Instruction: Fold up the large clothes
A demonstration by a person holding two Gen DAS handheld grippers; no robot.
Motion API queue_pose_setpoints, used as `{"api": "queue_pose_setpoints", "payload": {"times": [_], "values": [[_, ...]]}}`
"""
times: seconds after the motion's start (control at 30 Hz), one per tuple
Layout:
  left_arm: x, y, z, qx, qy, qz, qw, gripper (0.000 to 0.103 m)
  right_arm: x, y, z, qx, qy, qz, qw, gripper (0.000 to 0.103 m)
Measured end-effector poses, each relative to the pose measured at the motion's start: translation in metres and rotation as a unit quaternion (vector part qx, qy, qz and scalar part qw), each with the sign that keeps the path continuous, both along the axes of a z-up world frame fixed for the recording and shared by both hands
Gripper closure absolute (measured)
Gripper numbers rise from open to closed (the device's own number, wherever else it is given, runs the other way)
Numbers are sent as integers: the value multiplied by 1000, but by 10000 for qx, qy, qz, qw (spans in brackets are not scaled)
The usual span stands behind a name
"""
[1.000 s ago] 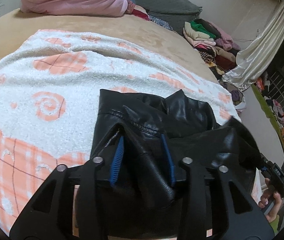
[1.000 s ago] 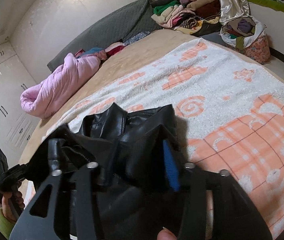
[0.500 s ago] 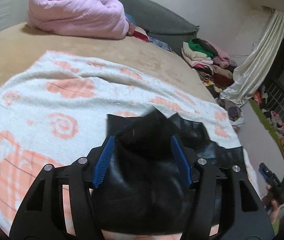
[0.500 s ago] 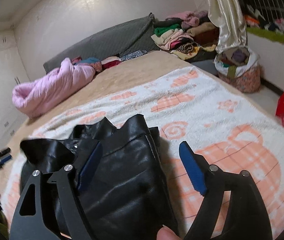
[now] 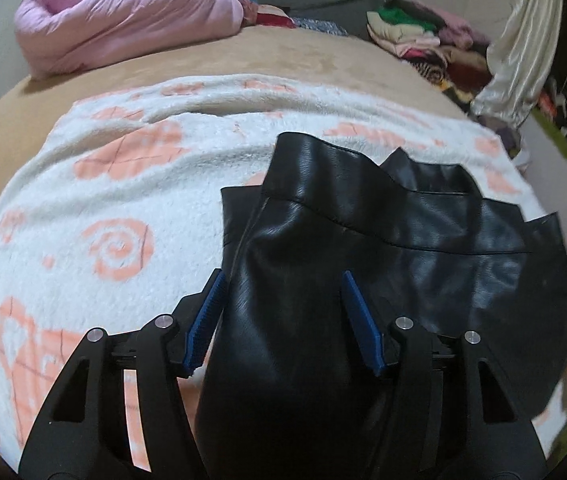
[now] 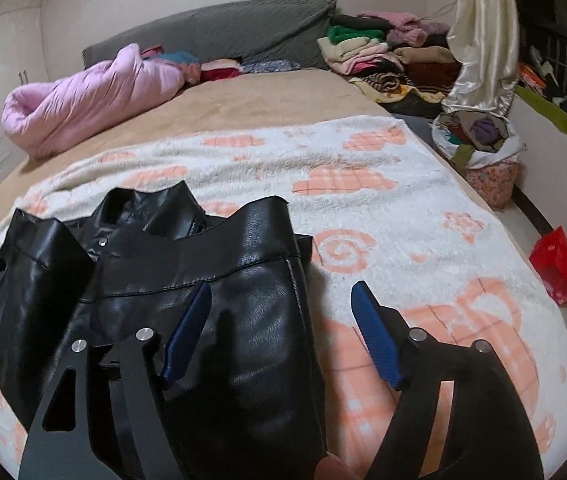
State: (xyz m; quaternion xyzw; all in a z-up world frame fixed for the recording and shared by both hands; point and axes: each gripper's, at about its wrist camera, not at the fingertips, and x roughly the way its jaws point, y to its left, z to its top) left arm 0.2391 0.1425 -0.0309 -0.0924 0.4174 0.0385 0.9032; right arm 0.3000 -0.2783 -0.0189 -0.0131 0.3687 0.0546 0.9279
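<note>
A black leather jacket (image 5: pixel 363 248) lies folded on a white blanket with orange patterns (image 5: pixel 115 208); it also shows in the right wrist view (image 6: pixel 187 280). My left gripper (image 5: pixel 283 288) is open, its blue pads either side of the jacket's left part, just above it. My right gripper (image 6: pixel 279 300) is open, hovering over the jacket's right edge; one pad is over the leather, the other over the blanket (image 6: pixel 403 208). Neither grips the jacket.
A pink quilt (image 5: pixel 123 24) and grey headboard cushion (image 6: pixel 223 32) lie at the far end of the tan bed. Stacked clothes (image 6: pixel 383 52), a cream curtain (image 6: pixel 483 40), a laundry basket (image 6: pixel 479 148) and a red item (image 6: pixel 559 264) are to the right.
Both grippers have let go of the jacket and opened. They have drawn back and up, leaving the jacket lying on the blanket.
</note>
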Motion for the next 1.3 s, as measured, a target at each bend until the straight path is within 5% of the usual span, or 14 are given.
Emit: {"api": "queue_pose_setpoints", "payload": {"times": [0.13,0.2,0.3,0.43,0.57,0.87,1.3], "values": [[8,-8,1,285,-30,7,9996,60,11,10,-9,-152,105,184,9997,48],[7,-11,4,415,-120,28,9991,81,11,14,-11,-215,78,214,9995,68],[2,-9,11,375,-300,53,9988,96,11,6,-4,-6,-23,-96,10000,85],[-9,4,37,-174,-725,103,9972,100,3,-24,22,1126,-320,-356,9925,87],[-9,6,65,-234,-1134,158,9931,100,7,-33,40,1507,-640,-440,9855,88],[36,10,28,-102,-691,337,9970,100,39,-25,14,1228,-377,-538,9903,88],[48,16,-8,-27,-366,395,9985,93,60,-29,-40,1061,444,-782,9903,85]]}}
